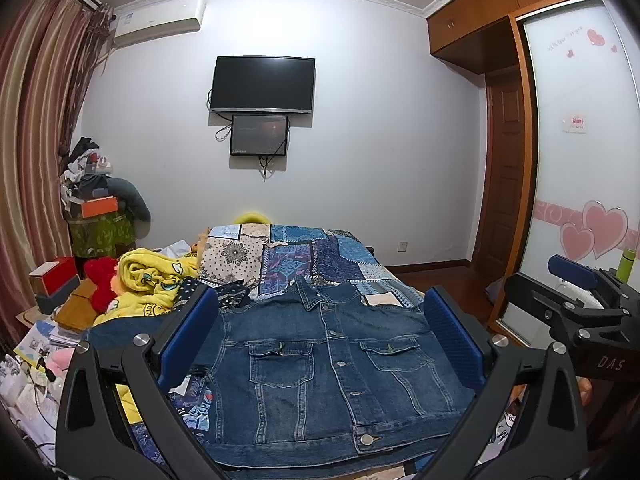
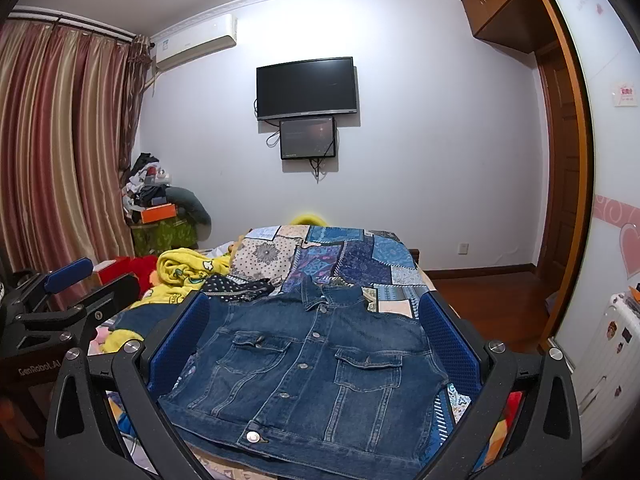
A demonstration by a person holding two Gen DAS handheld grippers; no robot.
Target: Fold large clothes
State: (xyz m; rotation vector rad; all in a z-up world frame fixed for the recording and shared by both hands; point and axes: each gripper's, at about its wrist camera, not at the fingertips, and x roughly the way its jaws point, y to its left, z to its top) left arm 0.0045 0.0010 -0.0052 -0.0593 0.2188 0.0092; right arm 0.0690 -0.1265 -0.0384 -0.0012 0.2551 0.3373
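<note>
Both hand-held grippers, left (image 1: 320, 344) and right (image 2: 314, 344), are hovering spread, empty, over denim jacket (image 1: 320, 368) mid-frame; stiff denim is likely slipping from shallow pinches.

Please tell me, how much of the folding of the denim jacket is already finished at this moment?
Done: the denim jacket lies front up, buttoned, on the patchwork bedspread; its sleeves seem tucked away, though I cannot confirm this. In hand: nothing; the left gripper and the right gripper are both open above it. Left: no fold across the body shows, and the yellow garment lies unfolded.
</note>
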